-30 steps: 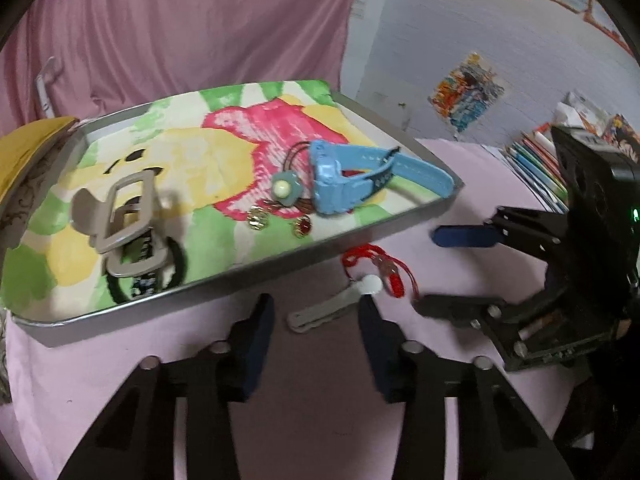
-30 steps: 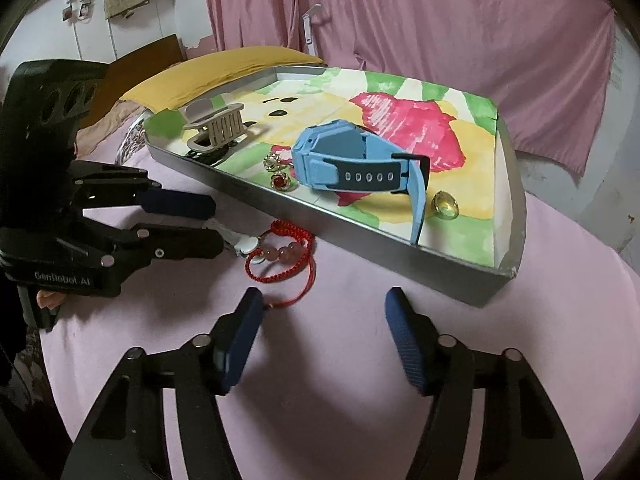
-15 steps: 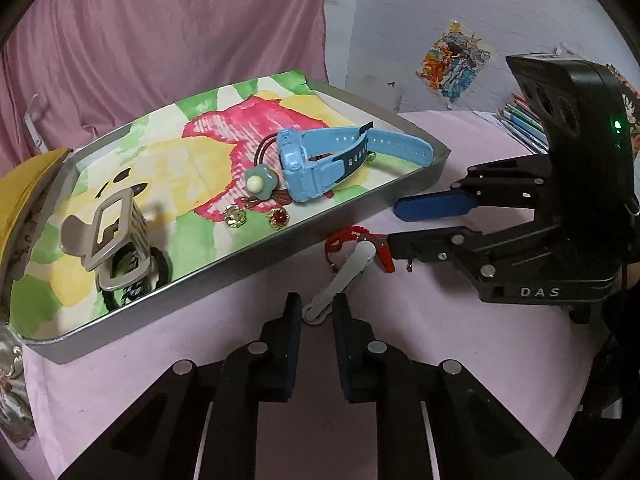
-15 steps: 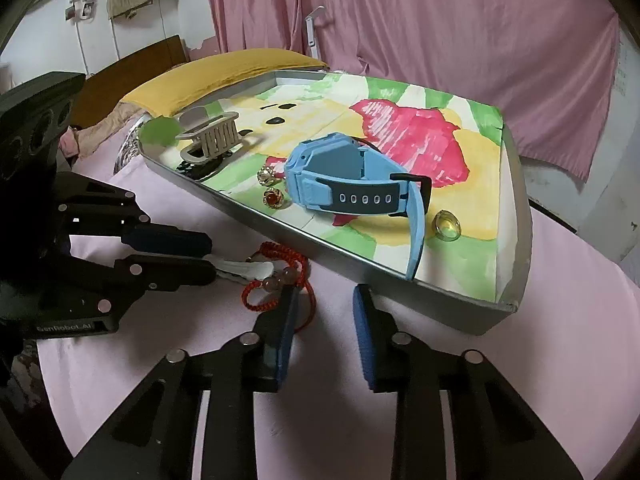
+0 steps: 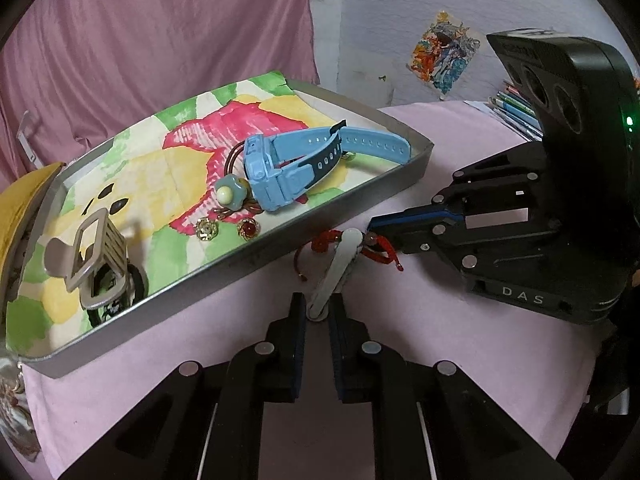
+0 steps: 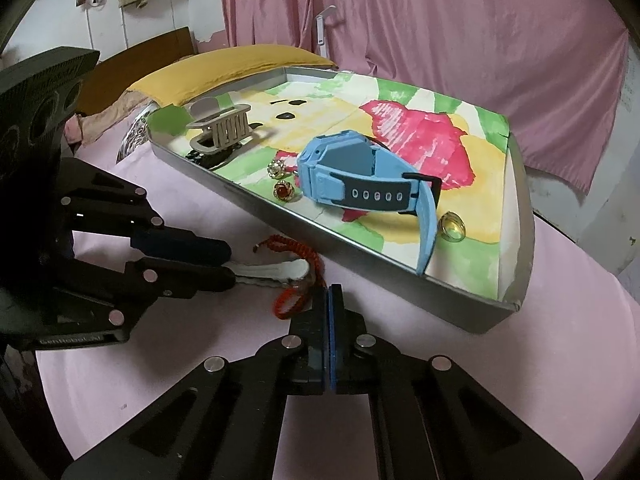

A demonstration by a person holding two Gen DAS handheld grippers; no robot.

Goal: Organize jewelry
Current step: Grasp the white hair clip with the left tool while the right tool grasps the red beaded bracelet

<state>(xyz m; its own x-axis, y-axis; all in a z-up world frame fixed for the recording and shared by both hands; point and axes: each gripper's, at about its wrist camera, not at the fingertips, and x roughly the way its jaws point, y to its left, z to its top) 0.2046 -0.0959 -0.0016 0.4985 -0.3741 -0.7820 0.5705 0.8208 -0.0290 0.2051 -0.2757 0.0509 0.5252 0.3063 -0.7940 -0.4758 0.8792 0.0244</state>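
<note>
A pink cloth (image 5: 420, 312) covers the table, and on it a metal tray (image 5: 224, 276) lined with a painted sheet is set. In the tray a blue watch (image 5: 280, 172), a beige hair claw (image 5: 94, 264), a flower hair tie (image 5: 229, 195), two small brooches (image 5: 228, 230) and a ring (image 6: 452, 227) are already laid.

Outside the tray, just beside its near wall, a white hair clip (image 5: 334, 270) and a red cord bracelet (image 6: 298, 276) lie together on the cloth, the cord looped around the clip's round end.

The near end of the clip is being closed on by the left gripper (image 5: 318, 314), whose jaws are narrow with the clip's tip between them. The right gripper (image 6: 328, 300) is fully shut at the bracelet; whether the cord is truly pinched cannot be told.

The step in hand is judged to be the separating of the two pieces. It would be done well if the clip were held firmly and low while the cord is drawn off its round end slowly, so that nothing snags. Each piece could then be lifted over the wall and set on a bare patch of the sheet, apart from the watch.
</note>
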